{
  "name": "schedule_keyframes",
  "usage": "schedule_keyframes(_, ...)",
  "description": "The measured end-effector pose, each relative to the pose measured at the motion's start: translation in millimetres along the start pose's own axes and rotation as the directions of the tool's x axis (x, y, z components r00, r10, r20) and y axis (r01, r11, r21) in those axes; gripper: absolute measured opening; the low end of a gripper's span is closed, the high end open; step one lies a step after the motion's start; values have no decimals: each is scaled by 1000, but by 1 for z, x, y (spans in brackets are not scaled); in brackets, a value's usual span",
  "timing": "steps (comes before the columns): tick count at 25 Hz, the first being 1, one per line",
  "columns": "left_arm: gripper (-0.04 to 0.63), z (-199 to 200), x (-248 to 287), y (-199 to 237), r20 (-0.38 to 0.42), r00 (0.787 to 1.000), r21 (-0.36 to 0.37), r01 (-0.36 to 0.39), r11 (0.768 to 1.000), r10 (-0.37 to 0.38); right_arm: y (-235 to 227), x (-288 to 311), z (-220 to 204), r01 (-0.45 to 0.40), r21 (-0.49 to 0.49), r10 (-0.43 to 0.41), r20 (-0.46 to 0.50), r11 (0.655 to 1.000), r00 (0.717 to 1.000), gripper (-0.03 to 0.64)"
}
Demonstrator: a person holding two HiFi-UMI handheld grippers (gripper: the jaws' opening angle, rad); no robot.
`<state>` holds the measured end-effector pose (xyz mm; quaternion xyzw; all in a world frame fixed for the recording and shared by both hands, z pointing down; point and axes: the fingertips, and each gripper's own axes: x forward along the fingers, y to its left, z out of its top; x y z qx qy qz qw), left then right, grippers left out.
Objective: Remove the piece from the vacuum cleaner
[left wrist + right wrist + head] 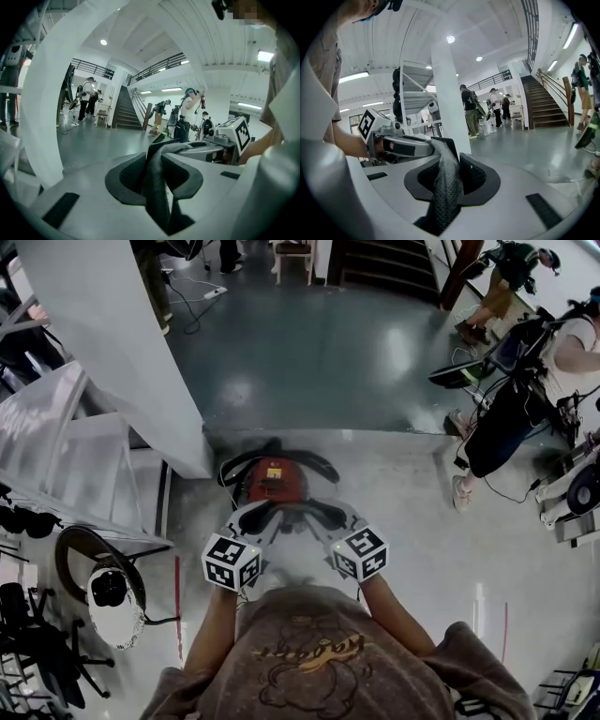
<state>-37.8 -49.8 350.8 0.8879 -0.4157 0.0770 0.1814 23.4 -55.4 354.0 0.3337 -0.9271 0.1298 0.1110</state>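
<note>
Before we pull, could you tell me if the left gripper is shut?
Shut: the left gripper has its fingers pinching the dark grey fabric strap.

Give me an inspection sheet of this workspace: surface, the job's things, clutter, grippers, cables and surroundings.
surface: grey polished floor.
job's things: red vacuum cleaner on the floor in front of the person; dark strap held above it.
clutter: round white device and black chair at the left.
grippers: left gripper and right gripper side by side, both shut on the strap.
cables: white power strip with its lead far ahead; thin black cable at the right.
surroundings: white pillar, staircase, people at the right.
</note>
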Motion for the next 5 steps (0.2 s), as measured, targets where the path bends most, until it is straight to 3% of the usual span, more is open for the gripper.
schedule_keyframes(5,86,-1,2,0,-6,1000,-5,-3,1000,3,-2,0,-1,0,4,0,-3,1000,1000,71)
